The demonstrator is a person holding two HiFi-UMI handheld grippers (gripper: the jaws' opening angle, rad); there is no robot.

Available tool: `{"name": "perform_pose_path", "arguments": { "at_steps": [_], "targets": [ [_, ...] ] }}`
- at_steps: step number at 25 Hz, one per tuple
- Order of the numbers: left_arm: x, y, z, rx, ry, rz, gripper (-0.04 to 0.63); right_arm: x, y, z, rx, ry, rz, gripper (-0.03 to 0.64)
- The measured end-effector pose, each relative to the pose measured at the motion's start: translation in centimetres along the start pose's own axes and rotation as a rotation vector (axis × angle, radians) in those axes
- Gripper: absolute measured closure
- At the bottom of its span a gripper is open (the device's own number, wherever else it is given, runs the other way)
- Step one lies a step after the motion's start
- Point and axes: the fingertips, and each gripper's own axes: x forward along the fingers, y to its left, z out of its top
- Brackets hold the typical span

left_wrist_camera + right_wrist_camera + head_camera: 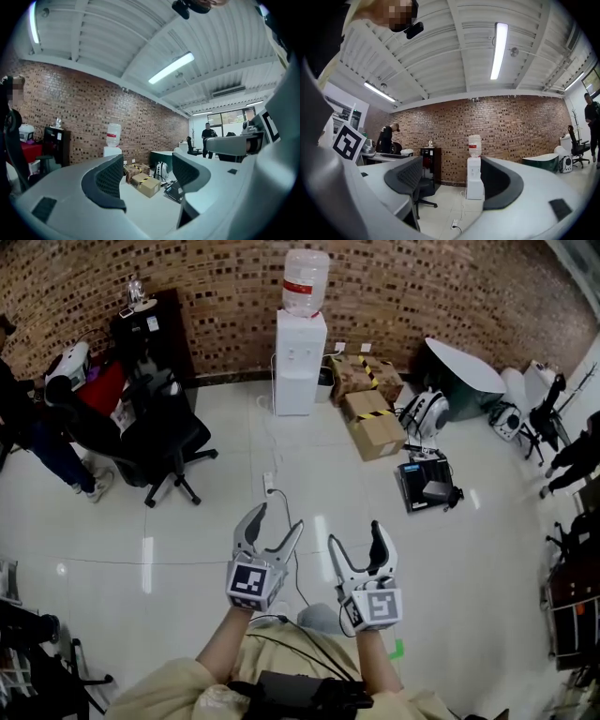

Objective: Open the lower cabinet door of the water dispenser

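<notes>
The white water dispenser (300, 362) stands against the brick wall far ahead, a bottle on top and its lower cabinet door (298, 395) closed. It also shows small in the left gripper view (112, 146) and between the jaws in the right gripper view (475, 183). My left gripper (278, 519) and right gripper (355, 534) are held side by side over the white floor, well short of the dispenser. Both stand open with nothing between the jaws (147, 173) (454, 176).
A black office chair (164, 442) stands left of the path. Cardboard boxes (375, 423), a white backpack (424, 413) and a black case (427, 486) lie to the right. A power strip with its cable (270, 486) lies on the floor ahead. A person (37, 427) stands at far left.
</notes>
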Motion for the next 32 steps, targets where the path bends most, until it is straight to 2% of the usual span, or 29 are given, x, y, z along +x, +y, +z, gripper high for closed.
{"name": "perform_pose_path", "arguments": {
  "at_steps": [4,10,19,22,25,27,30,32],
  "targets": [
    [3.4,0.6,-1.3,-0.029,0.043,-0.004,0.282,1.6,-3.1,-1.5,0.021,0.032,-0.023,0.222],
    [10.2,1.8,-3.5,0.012,0.068,-0.006,0.282,6.6,-9.1,-3.5,0.073,0.033,-0.043,0.222],
    [23.5,3.7,-1.1,0.001,0.057,0.083,0.282,18.4,-19.3,-1.7,0.092,-0.037,0.058,0.222],
    [27.8,3.4,-0.2,0.02,0.052,0.092,0.282,21.5,-23.0,-1.6,0.114,-0.039,0.083,0.222],
    [30.9,2.1,-0.5,0.007,0.052,0.062,0.282,23.6,-25.6,-3.5,0.057,0.016,0.126,0.224],
    [32.2,1.1,-1.2,0.019,0.078,0.058,0.282,24.3,-27.2,-5.5,0.068,0.073,0.129,0.224],
    [33.1,1.5,-1.7,0.054,0.112,0.098,0.282,25.0,-28.1,-6.5,0.148,0.092,0.139,0.224],
    [33.6,2.8,-1.6,0.048,0.105,0.14,0.282,25.9,-27.8,-6.4,0.146,0.096,0.166,0.224]
  ]
}}
